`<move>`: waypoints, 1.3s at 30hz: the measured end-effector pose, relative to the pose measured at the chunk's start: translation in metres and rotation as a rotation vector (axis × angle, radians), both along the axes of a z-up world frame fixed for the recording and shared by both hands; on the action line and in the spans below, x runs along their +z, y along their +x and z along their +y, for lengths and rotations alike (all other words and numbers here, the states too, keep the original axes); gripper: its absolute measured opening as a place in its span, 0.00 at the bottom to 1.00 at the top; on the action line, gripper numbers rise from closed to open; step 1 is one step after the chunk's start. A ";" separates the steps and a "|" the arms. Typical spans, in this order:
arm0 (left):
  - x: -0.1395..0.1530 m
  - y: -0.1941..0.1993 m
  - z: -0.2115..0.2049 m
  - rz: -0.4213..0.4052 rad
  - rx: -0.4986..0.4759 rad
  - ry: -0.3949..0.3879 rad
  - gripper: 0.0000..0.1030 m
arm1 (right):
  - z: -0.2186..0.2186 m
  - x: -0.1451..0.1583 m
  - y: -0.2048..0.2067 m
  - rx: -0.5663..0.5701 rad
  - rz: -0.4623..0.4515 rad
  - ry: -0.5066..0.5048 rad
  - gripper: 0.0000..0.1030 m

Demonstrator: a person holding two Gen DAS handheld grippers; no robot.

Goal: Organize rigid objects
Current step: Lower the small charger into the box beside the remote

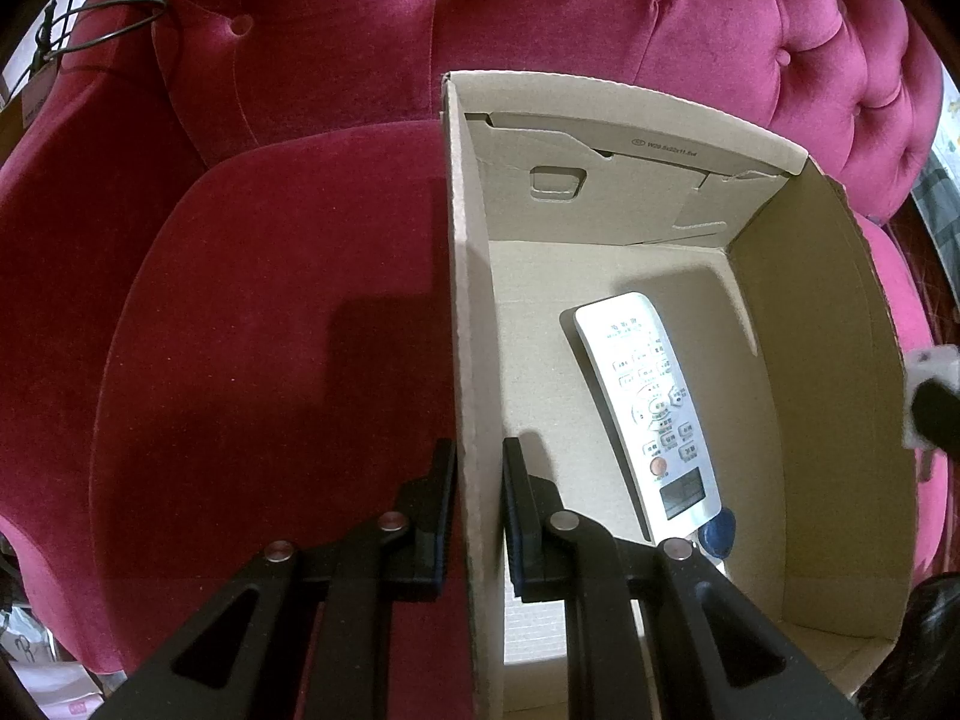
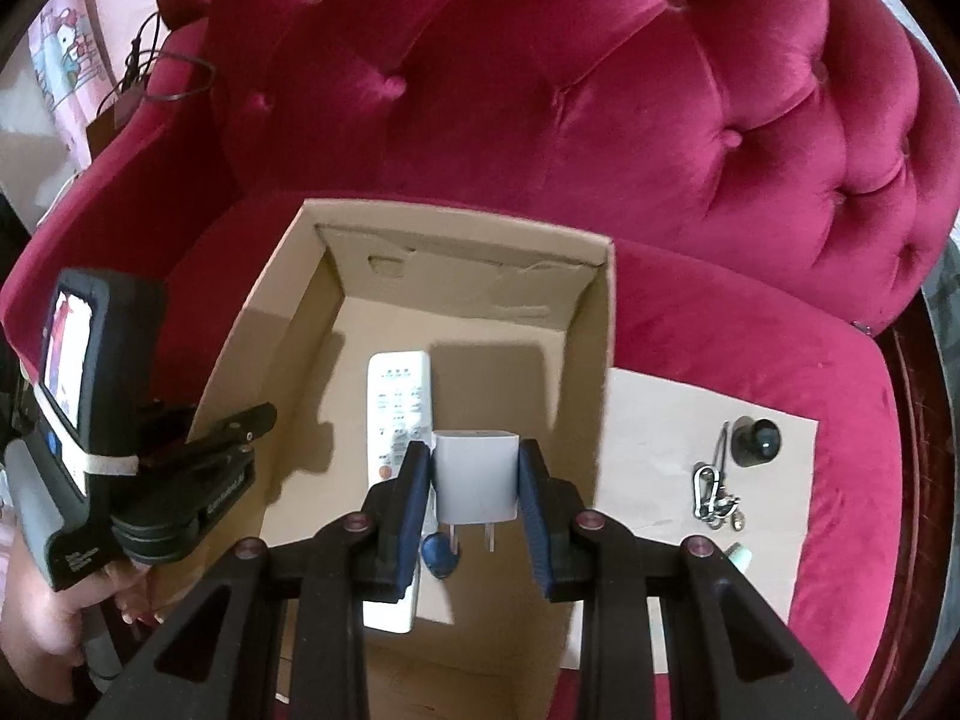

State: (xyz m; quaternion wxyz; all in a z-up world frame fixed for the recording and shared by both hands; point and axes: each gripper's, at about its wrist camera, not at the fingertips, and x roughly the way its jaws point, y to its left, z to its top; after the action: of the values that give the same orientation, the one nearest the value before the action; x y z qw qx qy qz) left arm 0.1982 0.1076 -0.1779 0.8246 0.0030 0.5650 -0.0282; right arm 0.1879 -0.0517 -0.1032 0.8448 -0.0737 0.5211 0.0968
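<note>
An open cardboard box [image 2: 603, 324] sits on a crimson velvet armchair seat. Inside lie a white remote control [image 1: 651, 408] and a small blue tag [image 1: 717, 534]; both also show in the right wrist view, the remote [image 2: 399, 402] and the tag [image 2: 438, 555]. My left gripper [image 1: 477, 510] straddles the box's left wall [image 1: 474, 360], one finger outside and one inside, pinching it. My right gripper [image 2: 474, 480] is shut on a white USB charger plug [image 2: 474, 477], prongs toward the camera, held above the box interior.
A loose cardboard sheet [image 2: 660, 450] right of the box carries a small black round object [image 2: 756, 441], a metal carabiner keychain [image 2: 711, 492] and a small white item [image 2: 738, 555]. The tufted backrest [image 2: 600, 90] rises behind. A cable [image 1: 102, 24] lies on the left armrest.
</note>
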 end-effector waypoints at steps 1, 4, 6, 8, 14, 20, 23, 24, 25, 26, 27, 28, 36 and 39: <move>0.000 0.000 -0.001 0.000 0.001 0.000 0.15 | 0.003 -0.005 0.000 0.004 0.009 -0.002 0.30; 0.000 0.000 0.000 0.000 -0.001 0.001 0.15 | 0.008 -0.016 0.000 0.012 0.028 -0.009 0.30; 0.000 0.000 -0.001 -0.001 -0.001 0.001 0.15 | 0.012 -0.024 0.001 0.016 0.044 -0.014 0.30; -0.001 0.000 0.000 0.000 -0.001 0.001 0.15 | 0.015 -0.031 0.002 0.017 0.057 -0.019 0.30; 0.000 0.000 0.000 -0.001 -0.002 0.005 0.15 | 0.020 -0.055 0.003 0.013 0.110 -0.026 0.30; 0.000 0.001 0.001 0.000 -0.002 0.003 0.15 | 0.025 -0.076 0.005 0.015 0.152 -0.051 0.30; 0.000 0.001 0.001 -0.001 -0.001 0.002 0.15 | 0.026 -0.087 0.007 0.009 0.178 -0.064 0.30; 0.000 0.001 0.001 -0.001 -0.002 0.003 0.15 | 0.026 -0.089 0.007 0.007 0.184 -0.069 0.30; 0.000 0.001 0.001 -0.001 -0.002 0.003 0.15 | 0.026 -0.093 0.008 0.005 0.194 -0.074 0.30; 0.000 0.001 0.001 0.000 -0.001 0.002 0.15 | 0.026 -0.095 0.008 0.005 0.200 -0.074 0.30; 0.000 0.001 0.001 0.000 -0.001 0.002 0.15 | 0.027 -0.096 0.008 0.004 0.204 -0.077 0.30; 0.000 0.001 0.001 0.000 -0.001 0.002 0.15 | 0.027 -0.099 0.008 0.005 0.210 -0.083 0.30; 0.000 0.001 0.001 0.000 -0.002 0.004 0.15 | 0.024 -0.106 0.006 0.003 0.223 -0.079 0.30; 0.000 0.000 0.001 -0.001 -0.003 0.006 0.15 | 0.022 -0.104 0.004 0.008 0.217 -0.074 0.30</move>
State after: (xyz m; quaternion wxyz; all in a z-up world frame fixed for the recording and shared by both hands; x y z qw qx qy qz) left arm 0.1987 0.1089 -0.1774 0.8248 0.0064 0.5648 -0.0274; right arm 0.1921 -0.0296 -0.2072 0.7796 -0.0963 0.6125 0.0883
